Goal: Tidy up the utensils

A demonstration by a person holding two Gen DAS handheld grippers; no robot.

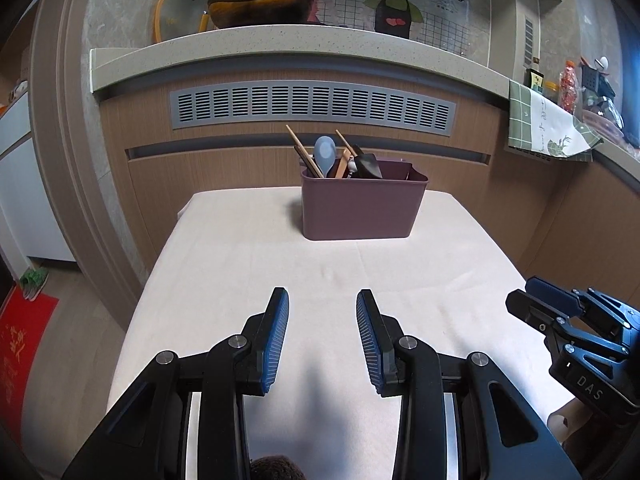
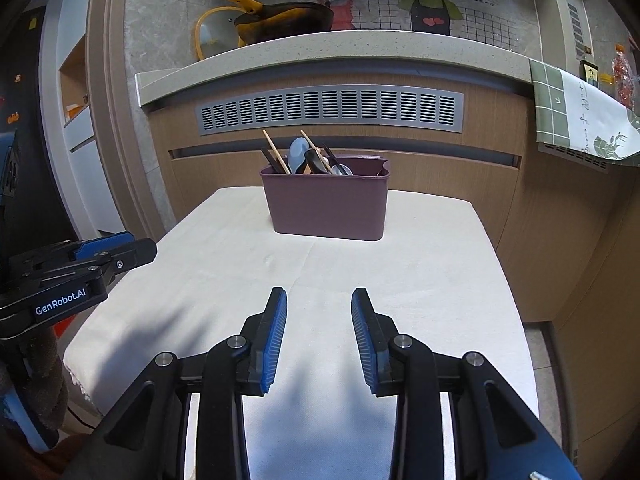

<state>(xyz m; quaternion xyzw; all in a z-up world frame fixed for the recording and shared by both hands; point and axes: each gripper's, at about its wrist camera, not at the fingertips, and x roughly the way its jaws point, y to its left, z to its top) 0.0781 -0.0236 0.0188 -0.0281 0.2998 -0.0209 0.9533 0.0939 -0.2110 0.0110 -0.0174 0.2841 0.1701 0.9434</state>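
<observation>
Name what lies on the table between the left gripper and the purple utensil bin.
Nothing: between the left gripper and the purple bin only bare cream tablecloth shows in the left wrist view.

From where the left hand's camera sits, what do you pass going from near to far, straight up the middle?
Left gripper, open → cloth-covered table → purple utensil bin holding chopsticks and a blue spoon → grey vent grille → stone counter edge → yellow-handled pan.

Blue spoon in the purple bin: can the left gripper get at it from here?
Probably yes. The left gripper is open and empty, with bare tablecloth up to the purple bin. The blue spoon sticks up above the rim, though chopsticks crowd beside it.
</observation>
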